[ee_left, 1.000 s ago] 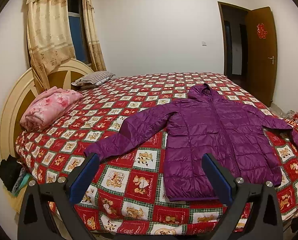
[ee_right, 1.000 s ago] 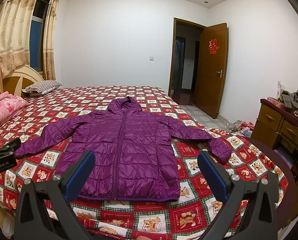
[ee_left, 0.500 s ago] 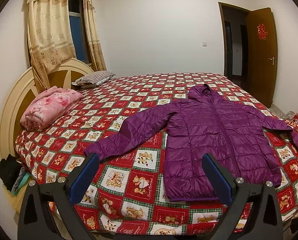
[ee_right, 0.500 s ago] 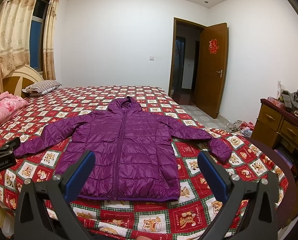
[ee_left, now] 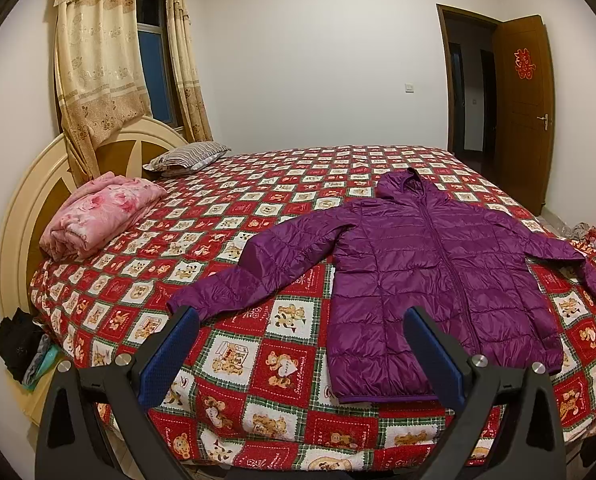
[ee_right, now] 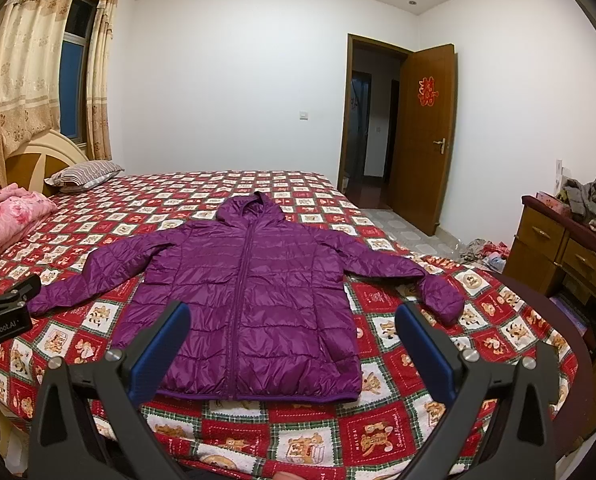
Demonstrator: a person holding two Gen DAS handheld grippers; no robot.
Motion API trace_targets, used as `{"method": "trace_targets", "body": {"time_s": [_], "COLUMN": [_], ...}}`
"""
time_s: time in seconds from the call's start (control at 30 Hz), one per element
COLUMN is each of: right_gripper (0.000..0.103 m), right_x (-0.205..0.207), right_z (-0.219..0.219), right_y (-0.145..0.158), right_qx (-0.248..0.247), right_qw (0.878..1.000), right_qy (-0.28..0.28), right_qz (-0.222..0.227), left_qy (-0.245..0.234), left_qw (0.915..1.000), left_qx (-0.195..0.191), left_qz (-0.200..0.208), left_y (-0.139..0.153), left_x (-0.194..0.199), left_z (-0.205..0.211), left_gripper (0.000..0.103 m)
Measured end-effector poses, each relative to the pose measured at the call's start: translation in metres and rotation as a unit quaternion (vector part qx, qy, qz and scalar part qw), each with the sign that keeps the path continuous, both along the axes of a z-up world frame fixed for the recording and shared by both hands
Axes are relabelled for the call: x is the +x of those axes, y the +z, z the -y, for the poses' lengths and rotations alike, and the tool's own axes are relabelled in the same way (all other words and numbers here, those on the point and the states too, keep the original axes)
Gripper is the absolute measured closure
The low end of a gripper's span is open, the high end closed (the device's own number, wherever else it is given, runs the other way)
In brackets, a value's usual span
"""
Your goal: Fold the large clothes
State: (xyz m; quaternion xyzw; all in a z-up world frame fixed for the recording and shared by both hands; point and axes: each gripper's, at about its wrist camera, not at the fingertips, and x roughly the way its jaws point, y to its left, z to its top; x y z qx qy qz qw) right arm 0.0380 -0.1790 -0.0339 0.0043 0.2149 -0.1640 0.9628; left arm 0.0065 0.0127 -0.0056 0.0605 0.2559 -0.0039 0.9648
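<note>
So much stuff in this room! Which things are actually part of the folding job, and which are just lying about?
Part of the job:
purple jacket, spread flat
bed it lies on
left gripper, open
right gripper, open

Just lying about:
pink blanket
striped pillow
dresser
clothes heap on it

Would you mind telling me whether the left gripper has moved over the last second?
No. In its own view the left gripper frames the jacket and the pink blanket just as before, so it has held still.

White-walled bedroom (ee_right: pixel 226 80), curtained window (ee_left: pixel 154 68), open door (ee_right: pixel 421 132).
</note>
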Motion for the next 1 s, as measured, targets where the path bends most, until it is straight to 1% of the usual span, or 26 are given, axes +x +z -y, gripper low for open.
{"method": "trace_targets", "body": {"time_s": [0.37, 0.53, 0.63, 0.7, 0.77, 0.83, 1.0], "right_gripper": [0.000, 0.000, 0.000, 0.000, 0.000, 0.000, 0.000], "right_x": [0.004, 0.014, 0.023, 0.029, 0.039, 0.045, 0.064], "right_z": [0.002, 0.014, 0.024, 0.032, 0.044, 0.055, 0.104], "right_y": [-0.007, -0.017, -0.025, -0.031, -0.036, -0.040, -0.055], "right_qx": [0.006, 0.020, 0.032, 0.038, 0.050, 0.059, 0.092], "right_qw": [1.000, 1.000, 0.999, 0.999, 0.998, 0.997, 0.992], "right_qy": [0.000, -0.002, -0.004, -0.007, -0.011, -0.017, -0.058], "right_qz": [-0.004, -0.016, -0.029, -0.035, -0.042, -0.045, -0.056], "left_qy": [0.005, 0.009, 0.014, 0.009, -0.003, -0.018, -0.043], "left_qw": [1.0000, 0.9996, 0.9993, 0.9989, 0.9984, 0.9975, 0.9951], "left_qx": [0.000, 0.001, 0.009, 0.022, 0.034, 0.037, 0.066], "left_qz": [-0.008, -0.026, -0.034, -0.040, -0.046, -0.057, -0.060], "left_y": [-0.004, -0.015, -0.023, -0.029, -0.035, -0.039, -0.050], "left_x": [0.008, 0.024, 0.038, 0.050, 0.064, 0.081, 0.122], "left_z": [-0.002, -0.005, -0.002, 0.005, 0.015, 0.025, 0.057], "left_gripper": [0.001, 0.001, 0.001, 0.001, 0.001, 0.001, 0.001]}}
